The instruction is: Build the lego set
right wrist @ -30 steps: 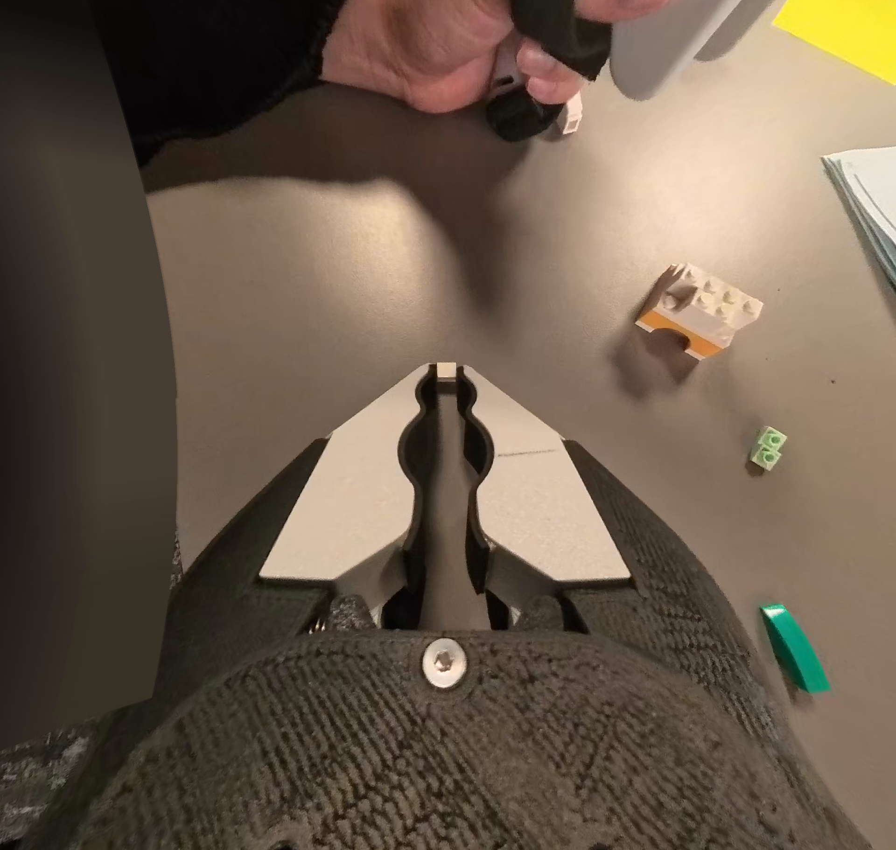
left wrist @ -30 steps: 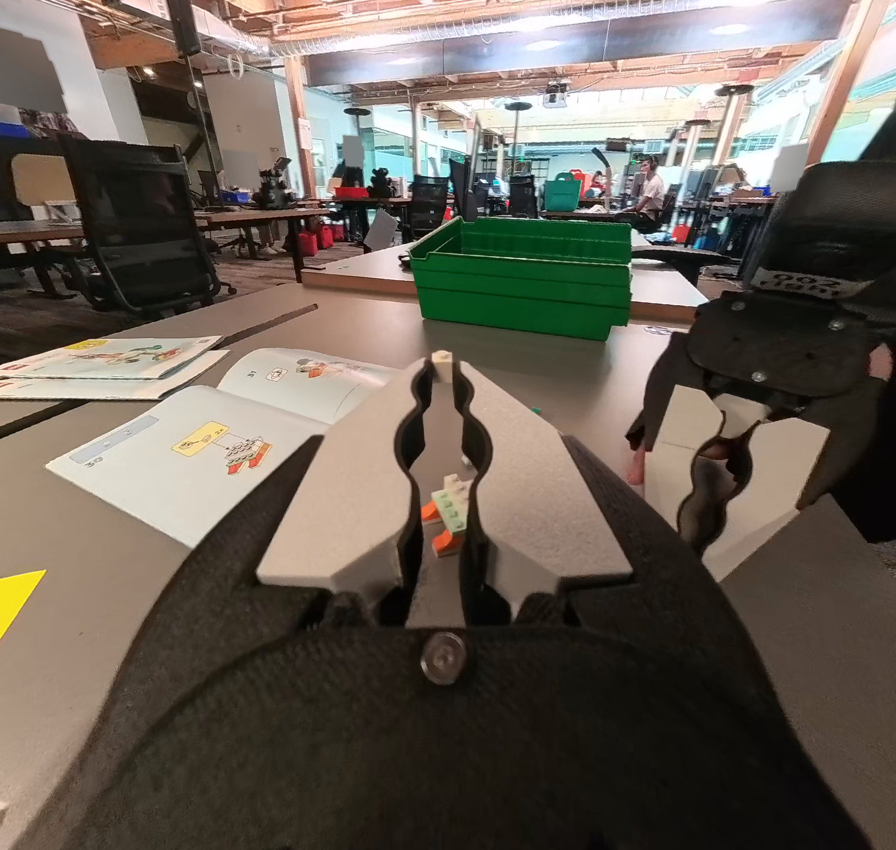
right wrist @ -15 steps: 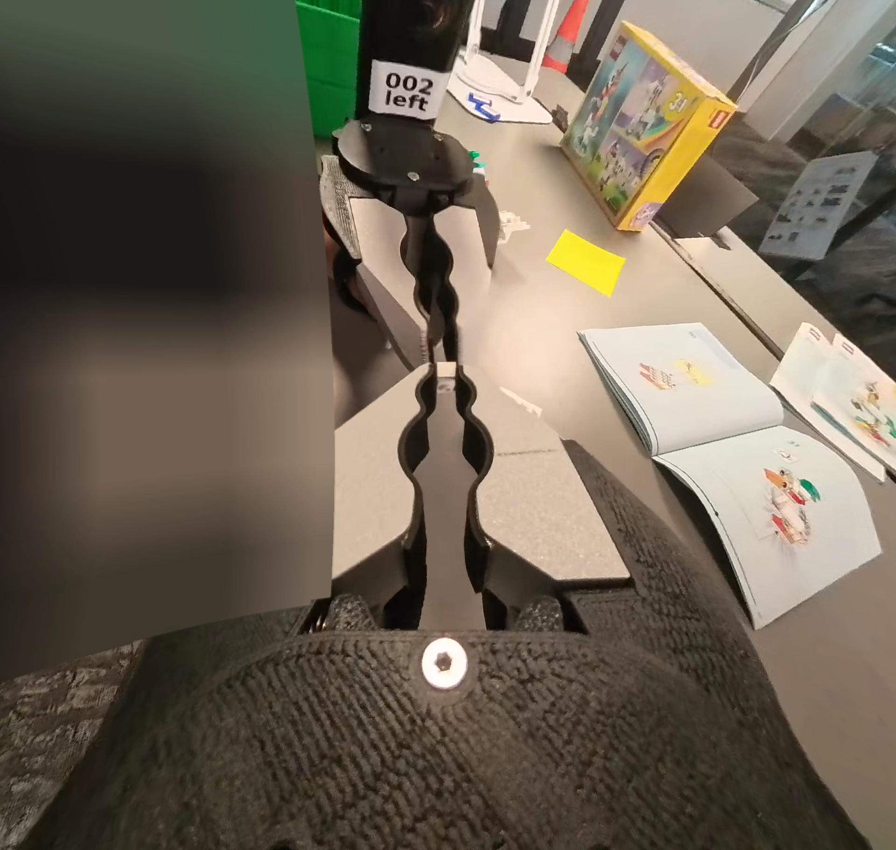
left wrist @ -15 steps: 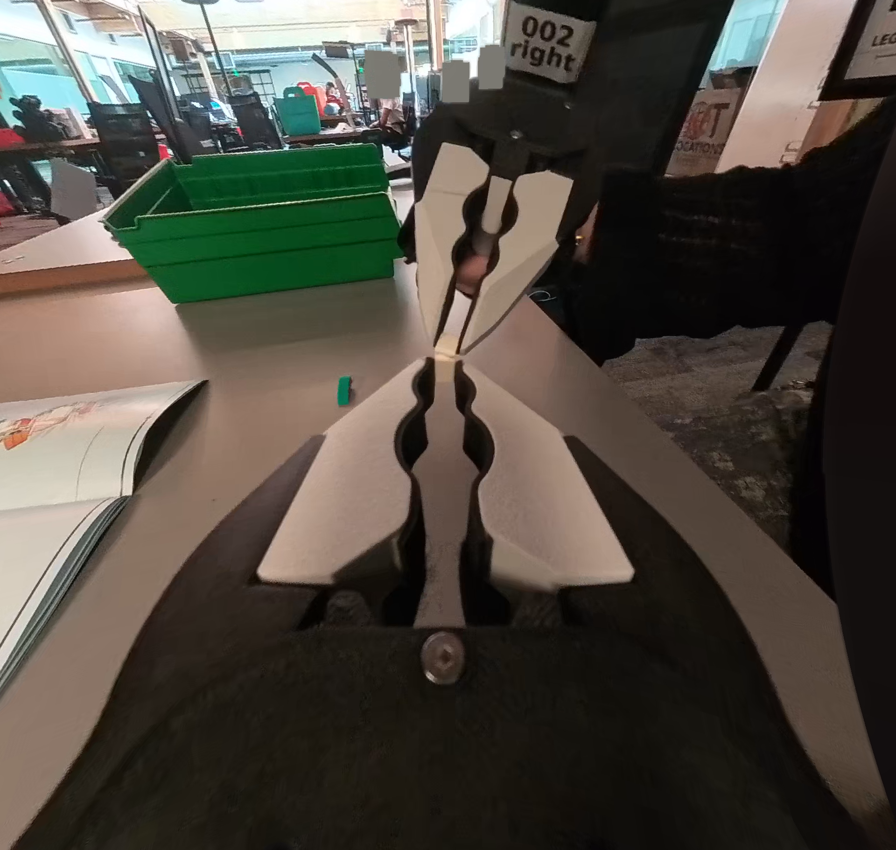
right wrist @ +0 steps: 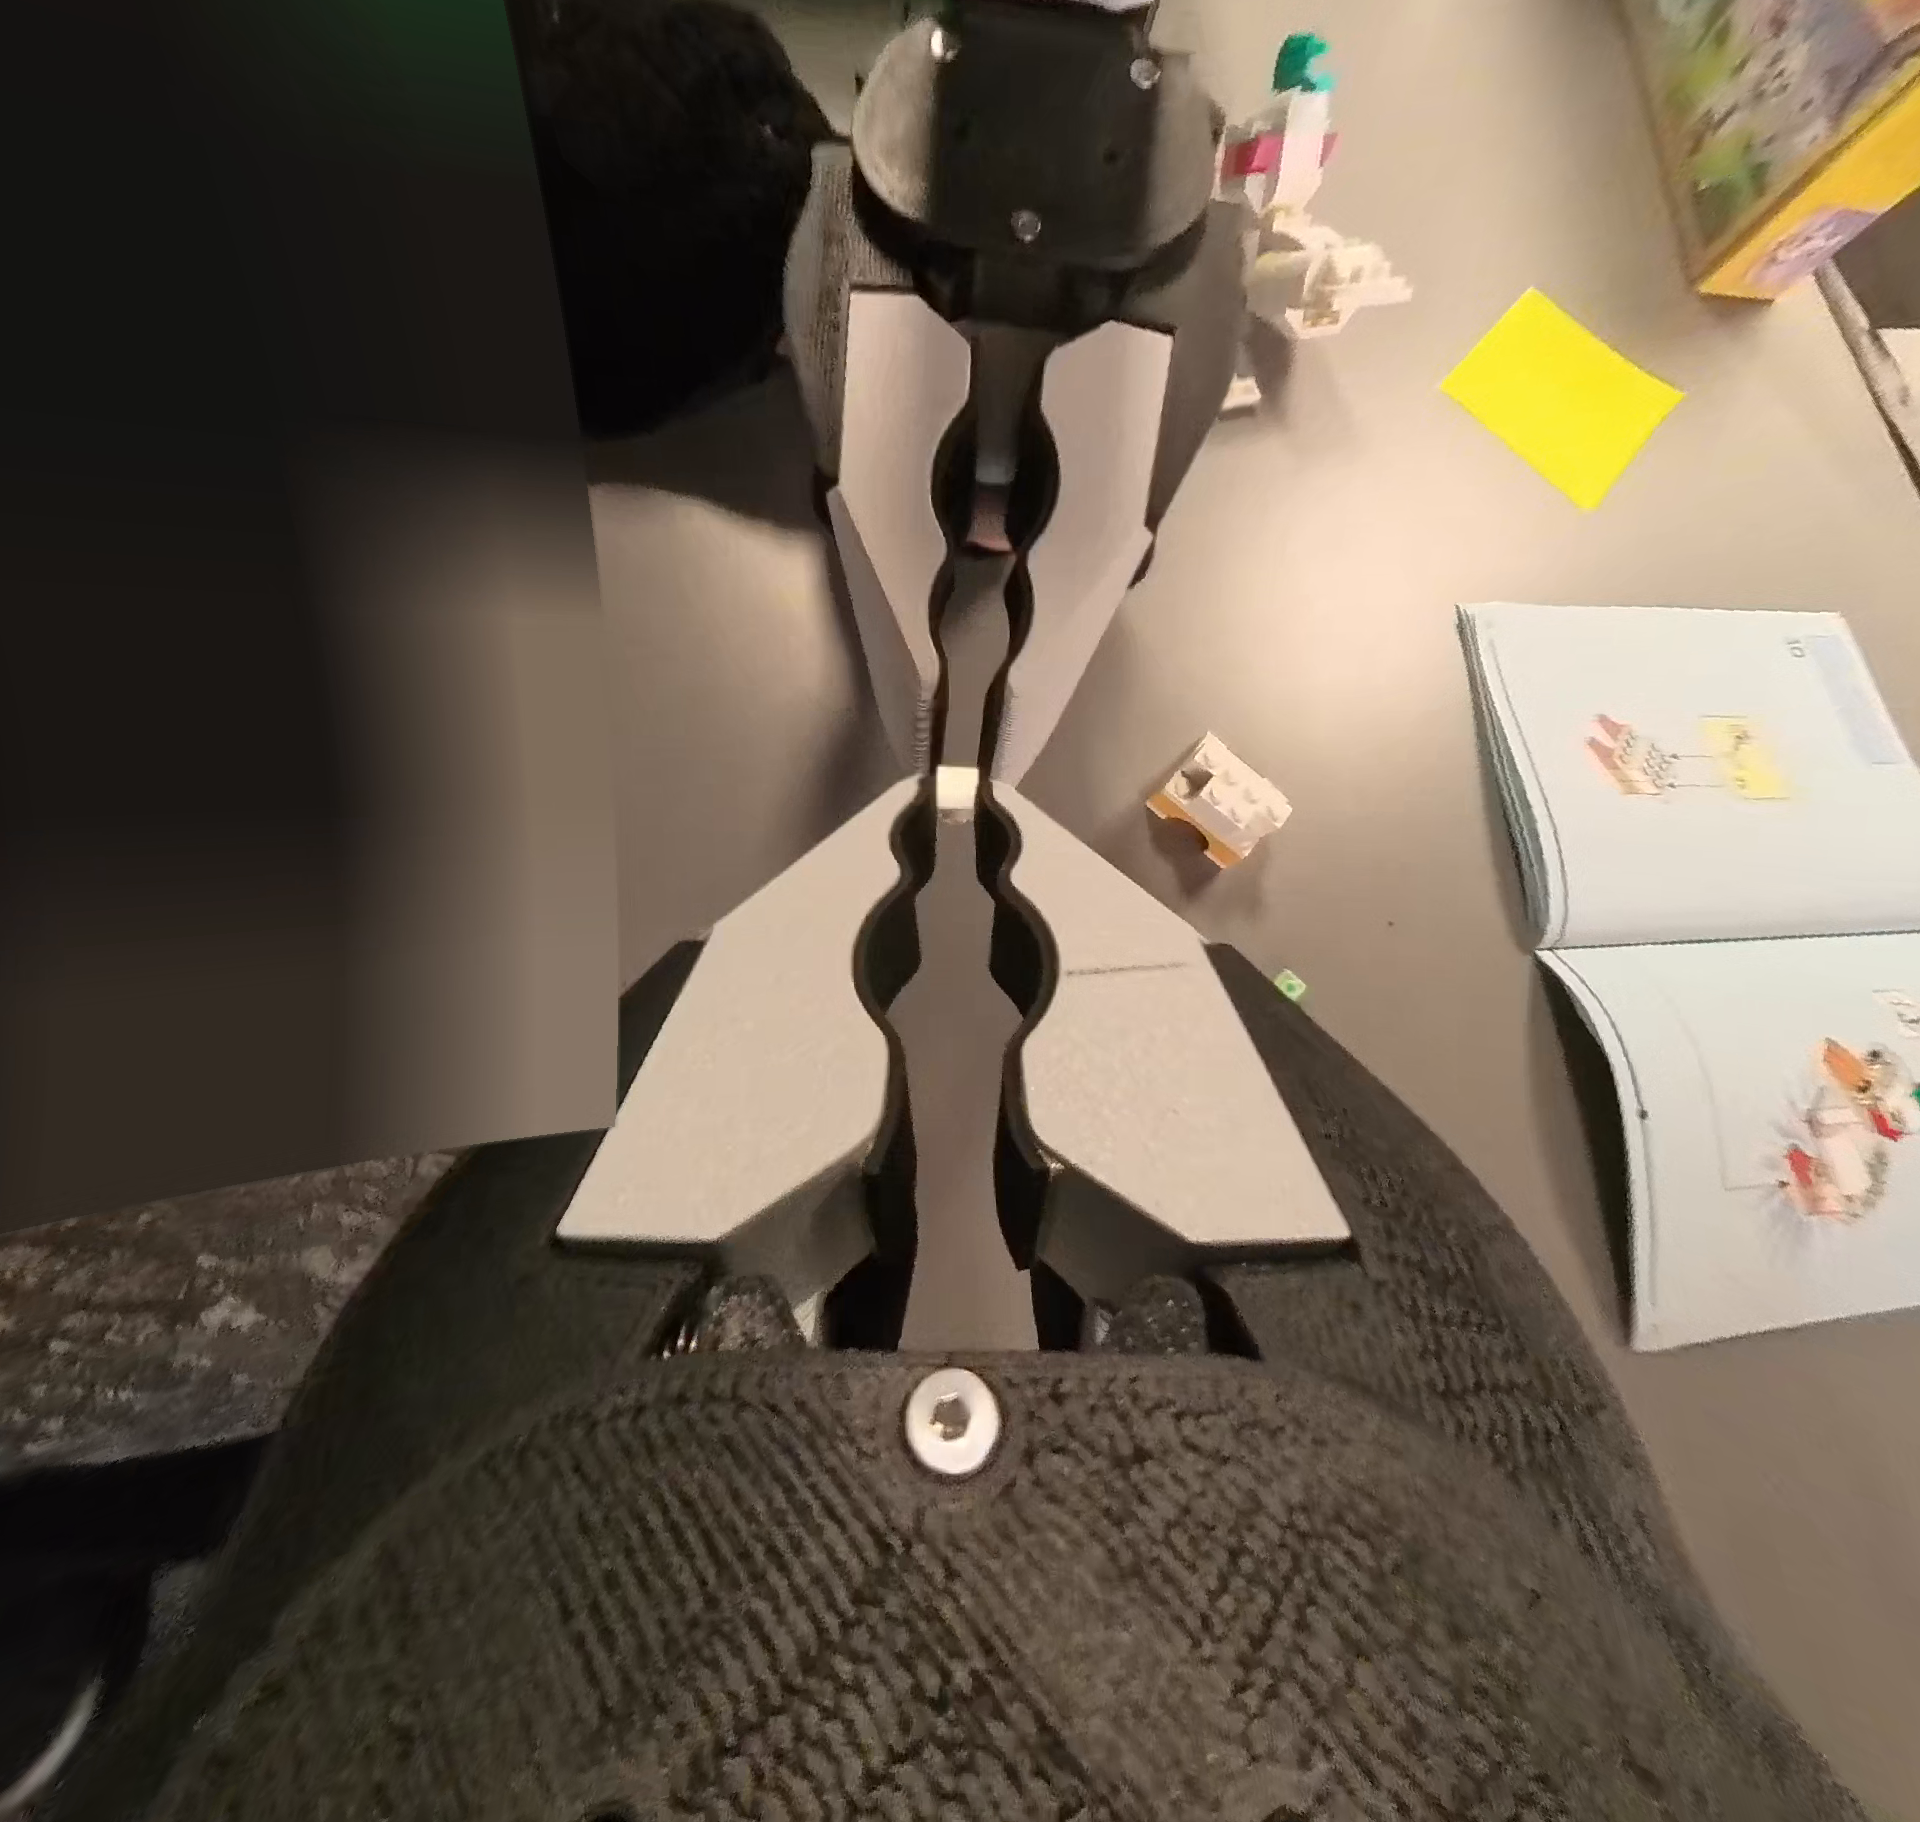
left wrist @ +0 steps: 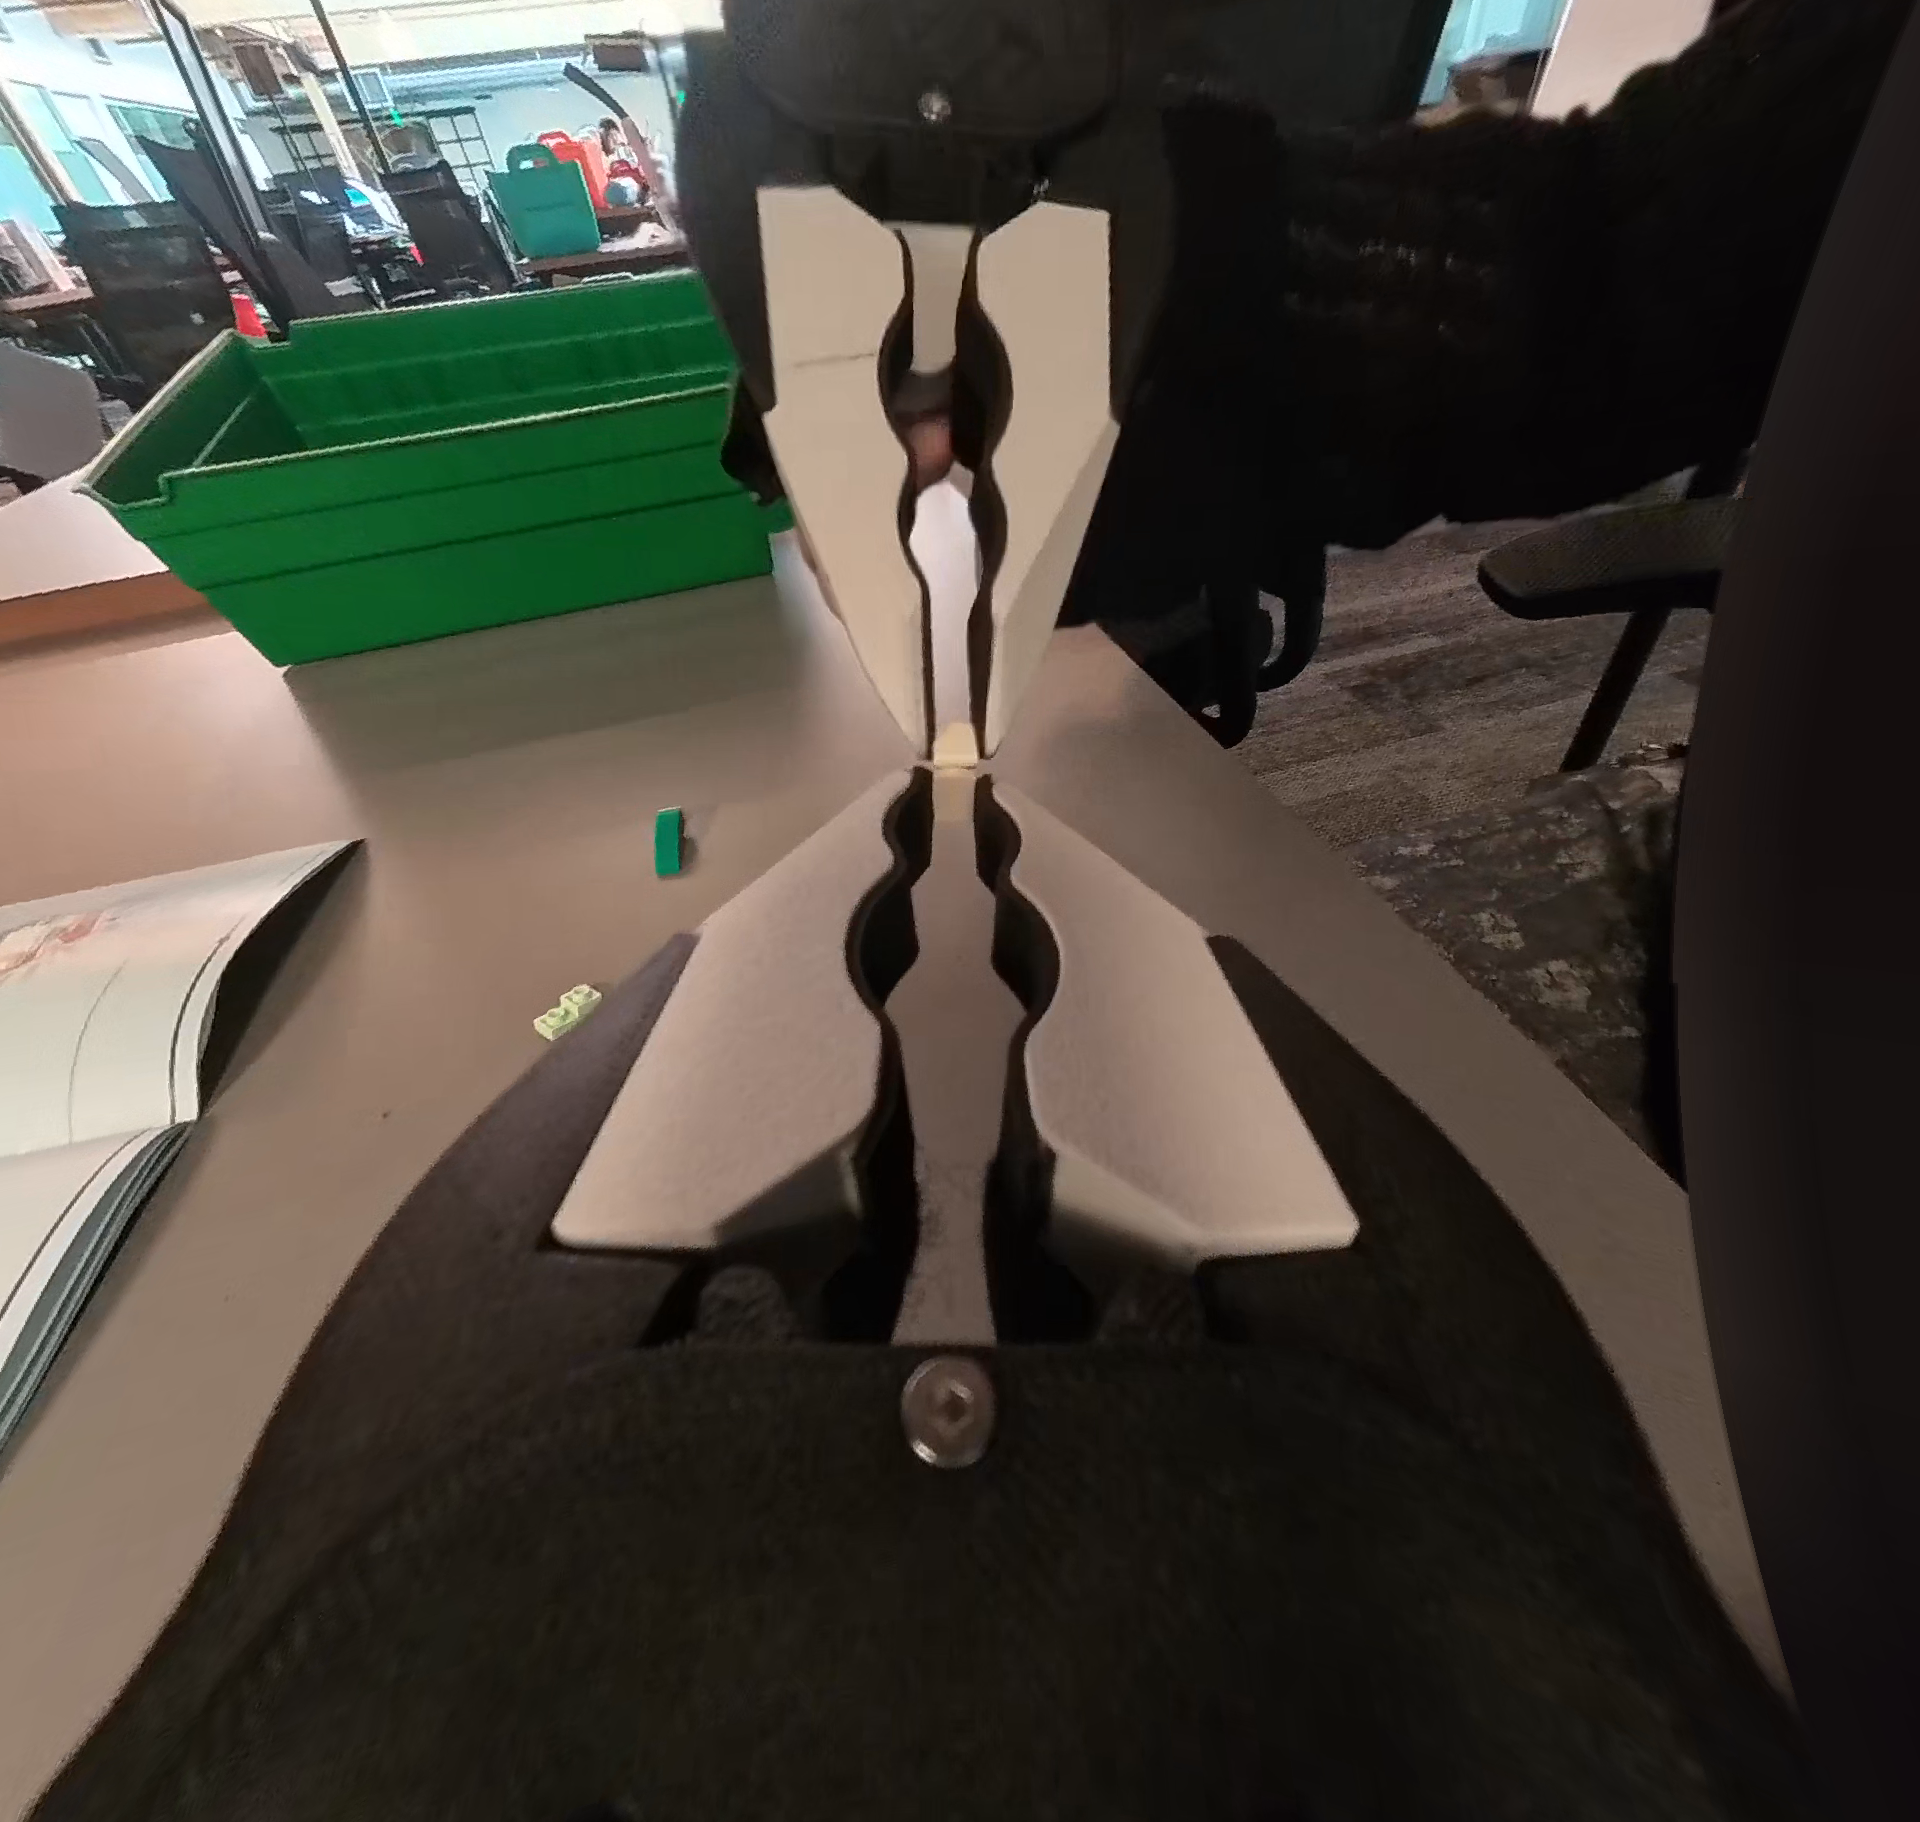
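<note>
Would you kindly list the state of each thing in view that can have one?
Left gripper: shut on white brick, tip to tip with the right.
Right gripper: shut on white piece.
Booklet: open, flat on table.
White-orange assembly: partly built, on table.
Figure: partly built, standing.
Green bins: stacked.
Box: lying on table.
</note>
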`<state>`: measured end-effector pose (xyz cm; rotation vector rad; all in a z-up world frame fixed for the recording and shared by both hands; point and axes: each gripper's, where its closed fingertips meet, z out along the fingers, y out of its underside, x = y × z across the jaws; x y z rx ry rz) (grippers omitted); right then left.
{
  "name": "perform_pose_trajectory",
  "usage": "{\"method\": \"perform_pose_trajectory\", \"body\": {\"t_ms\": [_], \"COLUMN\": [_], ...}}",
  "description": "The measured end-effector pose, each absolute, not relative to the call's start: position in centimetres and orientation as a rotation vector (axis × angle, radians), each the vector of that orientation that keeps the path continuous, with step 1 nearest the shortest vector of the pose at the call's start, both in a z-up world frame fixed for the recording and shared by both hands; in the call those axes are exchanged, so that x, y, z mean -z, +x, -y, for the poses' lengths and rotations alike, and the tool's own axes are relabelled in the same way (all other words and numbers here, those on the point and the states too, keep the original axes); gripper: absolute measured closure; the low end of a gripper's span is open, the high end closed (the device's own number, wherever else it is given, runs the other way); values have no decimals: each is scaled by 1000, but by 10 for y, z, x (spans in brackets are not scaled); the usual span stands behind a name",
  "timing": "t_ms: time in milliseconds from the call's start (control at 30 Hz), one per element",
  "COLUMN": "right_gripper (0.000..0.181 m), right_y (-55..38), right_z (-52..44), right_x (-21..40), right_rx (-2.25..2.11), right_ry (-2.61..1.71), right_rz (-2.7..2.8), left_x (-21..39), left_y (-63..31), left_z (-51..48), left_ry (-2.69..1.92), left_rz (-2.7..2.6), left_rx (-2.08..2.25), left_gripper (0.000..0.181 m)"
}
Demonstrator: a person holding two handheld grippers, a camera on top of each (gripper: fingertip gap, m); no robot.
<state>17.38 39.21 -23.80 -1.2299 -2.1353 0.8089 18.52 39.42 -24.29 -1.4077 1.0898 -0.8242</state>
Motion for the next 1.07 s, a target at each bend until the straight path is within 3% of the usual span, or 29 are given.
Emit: {"method": "perform_pose_trajectory", "body": {"t_ms": [33,933,1067], "right_gripper": [176,171,148], "right_y": [173,164,163], "right_z": [-392,-395,-397], "right_x": [239,220,212], "right_rx": [-774,-689,-660], "right_ry": [-1223,-1321,-1241], "right_rz": [2158,2147,2103], "left_x": [243,225,219], "left_y": [185,182,179], "left_z": [-395,-396,-396], "left_ry": [-1410,-1340,-1343], "left_rz": [-1089,-959,-908], "left_rx": [817,933,1014], "left_gripper": [175,174,174]}}
